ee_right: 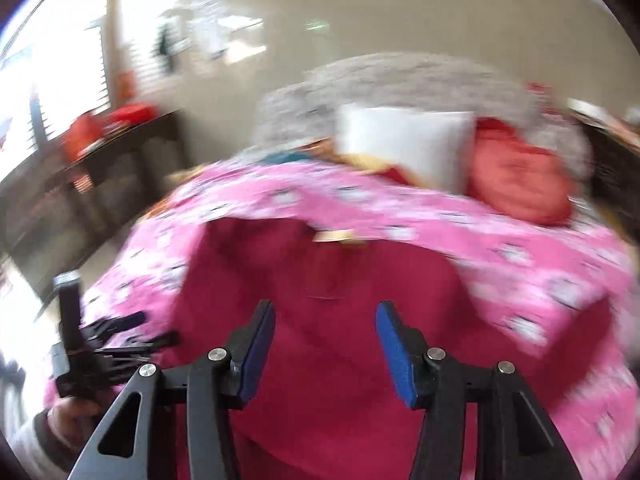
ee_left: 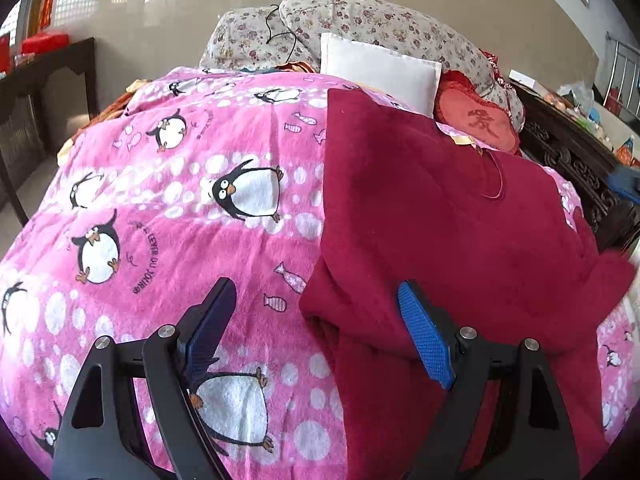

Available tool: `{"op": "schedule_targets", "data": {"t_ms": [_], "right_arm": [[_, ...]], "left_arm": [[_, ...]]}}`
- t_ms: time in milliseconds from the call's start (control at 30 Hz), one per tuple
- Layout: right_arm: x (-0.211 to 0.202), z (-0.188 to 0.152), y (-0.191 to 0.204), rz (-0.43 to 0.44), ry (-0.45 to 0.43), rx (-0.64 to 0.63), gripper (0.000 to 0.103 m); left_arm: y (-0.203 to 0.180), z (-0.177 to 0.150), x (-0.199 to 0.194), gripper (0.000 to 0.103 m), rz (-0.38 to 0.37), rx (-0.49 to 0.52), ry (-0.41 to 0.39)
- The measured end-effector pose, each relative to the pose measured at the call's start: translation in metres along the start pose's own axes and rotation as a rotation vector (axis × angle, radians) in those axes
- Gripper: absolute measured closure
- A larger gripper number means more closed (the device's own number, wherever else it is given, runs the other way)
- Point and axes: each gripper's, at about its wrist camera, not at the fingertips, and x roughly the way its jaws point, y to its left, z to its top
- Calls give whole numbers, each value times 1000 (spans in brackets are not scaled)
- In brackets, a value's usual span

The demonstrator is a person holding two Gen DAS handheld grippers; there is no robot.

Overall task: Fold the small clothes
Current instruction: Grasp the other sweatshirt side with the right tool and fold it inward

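While a dark red sweater (ee_left: 460, 216) lies spread over the right half of a pink penguin-print blanket (ee_left: 180, 200) on the bed, the left tool (ee_left: 320, 328) is held wide apart above the garment's near left edge, nothing gripped. The right tool (ee_right: 326, 344), seen through a motion-blurred view, is likewise spread wide over the sweater's middle. A white pillow (ee_left: 380, 72) and floral cushions (ee_left: 360, 20) are piled beyond, a red embroidered cushion (ee_left: 480, 124) beside them.
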Motion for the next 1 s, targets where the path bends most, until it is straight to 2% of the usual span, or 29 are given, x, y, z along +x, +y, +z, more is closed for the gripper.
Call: {"op": "schedule_targets", "data": {"t_ms": [100,167,233,300,333,367,400,533,600,700,767,867,967,1000], "right_arm": [[75,5,31,133,127,-54,52],[116,8,45,131,196,-94,52],[150,13,50,105,210,-127,52],[167,14,52,152,195,-153,52],[165,11,53,155,185,-181,58],[162,10,57,152,171,-216,71],[157,10,61,153,157,-246,100],[146,22,75,139,88,-285,100],[139,36,84,138,26,-296,100],[150,59,100,65,-14,-321,100],[170,70,114,58,-8,-318,100],[196,67,123,55,44,-298,99],[172,60,109,138,49,-226,94],[151,55,96,164,62,-179,89]], "left_arm": [[0,-1,-5,20,-5,11,-21],[2,-3,-11,20,8,27,-51],[5,-3,-15,20,17,26,-70],[12,-1,-15,20,13,7,-67],[16,-1,-14,20,9,-8,-63],[21,0,-14,20,3,-29,-61],[25,1,-15,20,-7,-50,-63],[31,4,-25,20,-26,-84,-101],[31,4,-32,20,-28,-83,-128],[29,5,-35,20,-11,-73,-153],[28,4,-33,20,-16,-65,-150],[26,3,-24,20,5,-37,-115],[29,3,-25,20,-8,-47,-118],[29,3,-26,20,-18,-51,-126]]}}
